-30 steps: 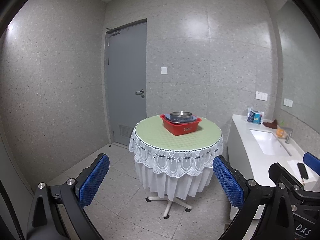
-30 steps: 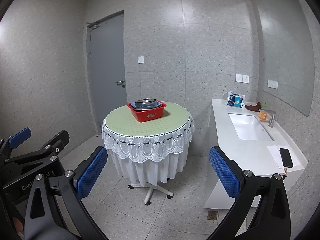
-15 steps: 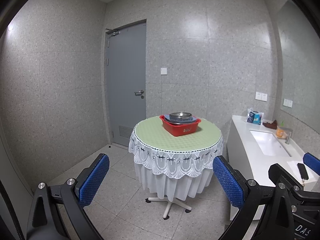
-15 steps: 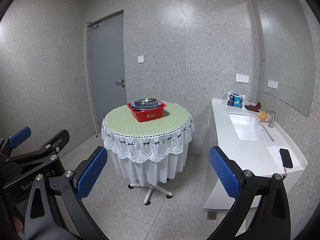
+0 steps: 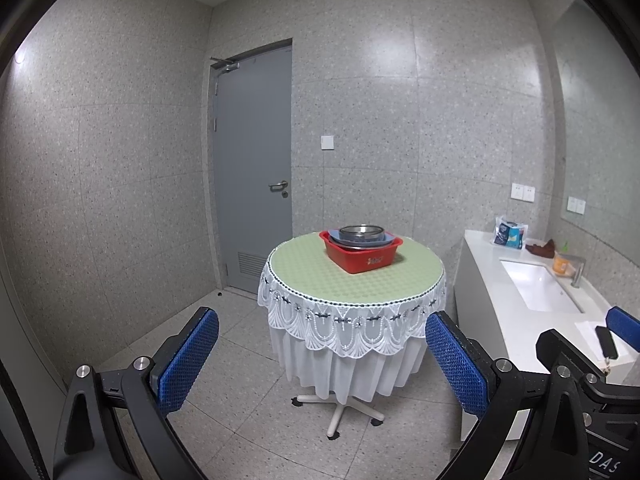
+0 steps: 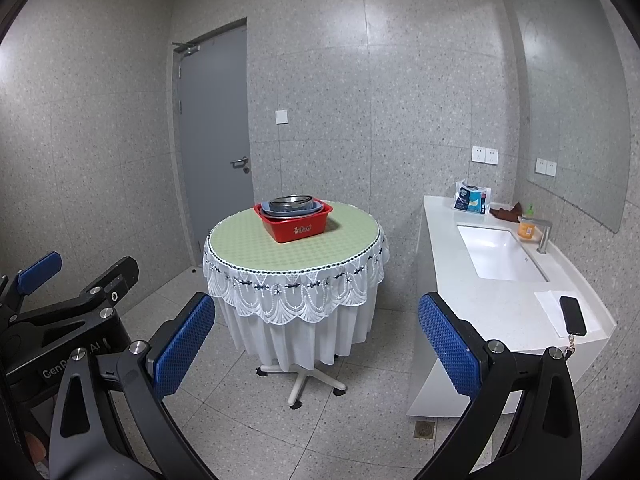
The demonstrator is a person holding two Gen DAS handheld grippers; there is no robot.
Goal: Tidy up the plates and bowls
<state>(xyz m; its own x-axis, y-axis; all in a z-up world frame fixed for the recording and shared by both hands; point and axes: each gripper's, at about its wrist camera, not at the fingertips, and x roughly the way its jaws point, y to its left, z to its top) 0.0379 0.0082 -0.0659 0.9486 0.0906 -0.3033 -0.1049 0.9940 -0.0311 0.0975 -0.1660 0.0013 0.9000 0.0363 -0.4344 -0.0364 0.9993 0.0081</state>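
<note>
I am holding the left hand-held gripper (image 5: 322, 364) and right hand-held gripper (image 6: 316, 342) wide open and empty, well short of the red basin (image 5: 362, 254) of stacked bowls (image 5: 362, 233) at twelve o'clock on the table (image 5: 320, 276), risking tipping the stack.

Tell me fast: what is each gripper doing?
Left gripper: open, holding nothing.
Right gripper: open, holding nothing.

left tongs (image 5: 322, 356) spread empty, right tongs (image 6: 316, 336) likewise
</note>
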